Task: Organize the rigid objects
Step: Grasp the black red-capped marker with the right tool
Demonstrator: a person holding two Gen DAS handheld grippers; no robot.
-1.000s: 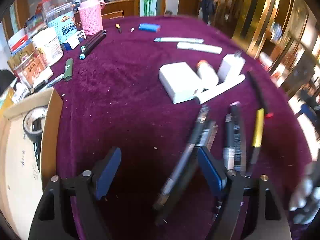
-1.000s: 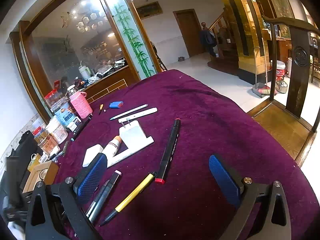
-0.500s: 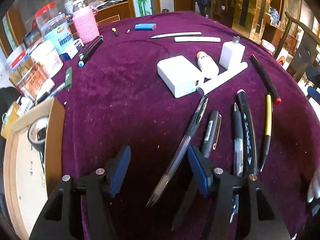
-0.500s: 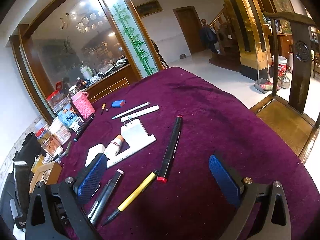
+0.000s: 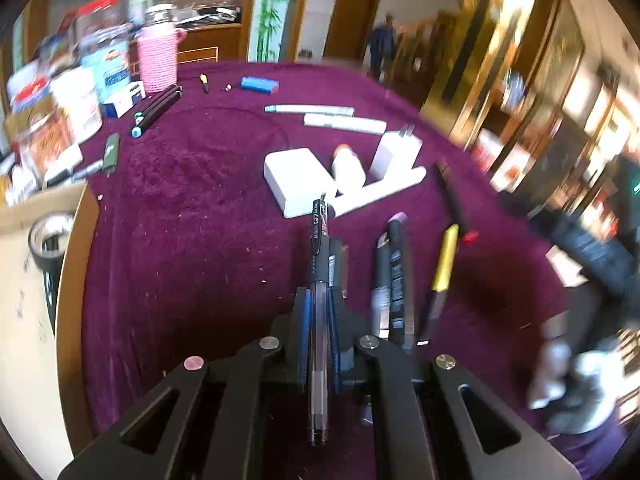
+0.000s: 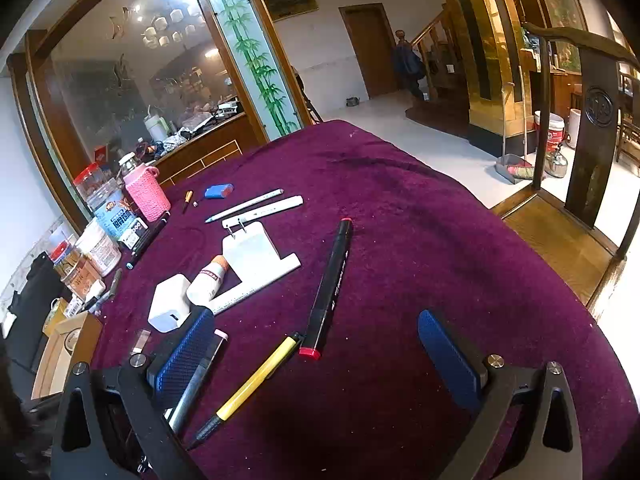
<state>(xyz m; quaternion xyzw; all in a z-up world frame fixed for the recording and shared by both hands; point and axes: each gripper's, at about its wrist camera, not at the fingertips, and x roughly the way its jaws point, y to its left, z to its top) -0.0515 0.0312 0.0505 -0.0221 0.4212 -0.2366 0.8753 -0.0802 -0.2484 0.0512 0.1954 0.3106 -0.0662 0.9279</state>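
My left gripper (image 5: 318, 296) is shut on a gel pen (image 5: 320, 248) with a clear barrel and a black grip. The pen runs lengthwise between the blue pads and is held a little above the purple cloth (image 5: 192, 208). To its right on the cloth lie dark pens (image 5: 394, 276), a yellow pen (image 5: 444, 260) and a black marker with a red end (image 5: 452, 200). My right gripper (image 6: 316, 354) stands open low over the cloth. The yellow pen (image 6: 256, 376) and the black marker (image 6: 330, 284) lie between its pads, untouched. A dark pen (image 6: 196, 384) lies by its left finger.
A white charger block (image 5: 298, 180), a glue tube (image 5: 348, 166), a white plug (image 5: 394, 152) and a ruler (image 5: 380, 192) lie mid-table. A cardboard box (image 5: 76, 280) holding a tape roll (image 5: 50, 236) sits at the left edge. Jars and a pink bottle (image 5: 158, 60) crowd the far left.
The left jaws closed from wide open onto the gel pen, which now lies straight between the pads and is raised off the cloth. The right gripper stayed put.
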